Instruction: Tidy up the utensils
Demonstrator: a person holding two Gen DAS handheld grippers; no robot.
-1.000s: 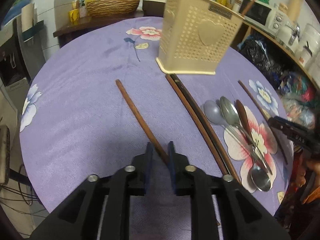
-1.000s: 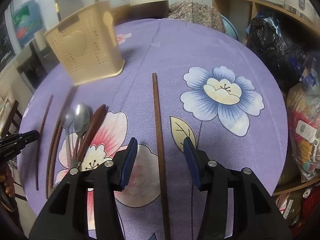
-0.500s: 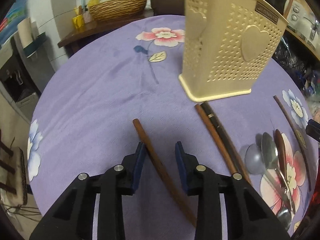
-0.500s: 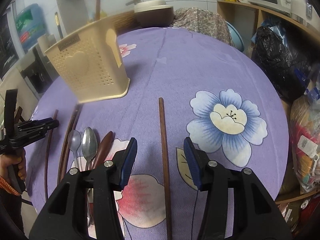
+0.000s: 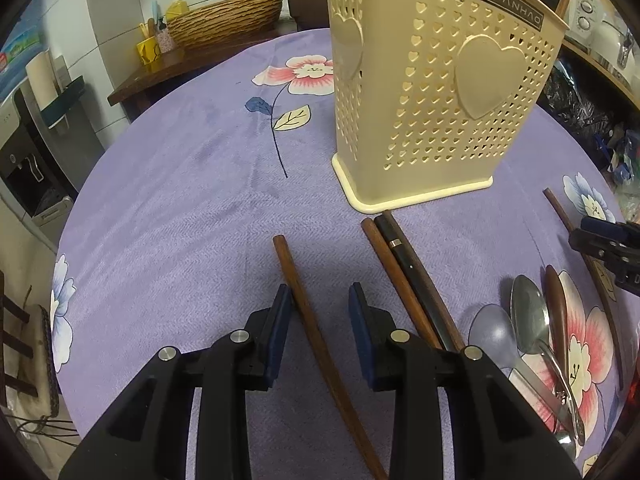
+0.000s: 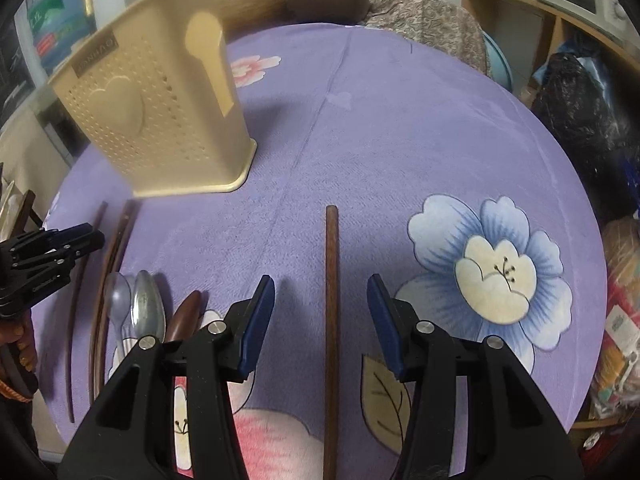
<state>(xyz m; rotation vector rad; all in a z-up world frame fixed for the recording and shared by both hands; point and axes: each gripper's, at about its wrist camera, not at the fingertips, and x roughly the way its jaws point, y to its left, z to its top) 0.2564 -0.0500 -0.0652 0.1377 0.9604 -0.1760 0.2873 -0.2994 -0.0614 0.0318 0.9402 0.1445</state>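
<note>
While the left tongs (image 5: 318,312) stand apart around a brown chopstick (image 5: 308,312) that touches the left pad, the stick lies on the purple counter (image 5: 180,208) in front of the cream basket (image 5: 436,80). To the right of the basket's front, the right tongs (image 6: 321,312) stand wide apart around another chopstick (image 6: 331,280), not touching it.

Purple flowered cloth (image 5: 180,240) on the worktop: soft, matt, finely ribbed pile.
Cream perforated utensil holder (image 5: 436,92): smooth plastic, faint sheen.
Brown chopstick (image 5: 308,312): wood, smooth, dull.
Black chopstick with a silver band (image 5: 404,256): glossy.
Silver spoon (image 5: 528,316): polished metal.
Grey spoon (image 5: 490,336): matt.
Woven brown basket (image 5: 224,20): rough wicker.
Gripper jaws: matt black plastic, blue pads (image 6: 256,316).
</note>
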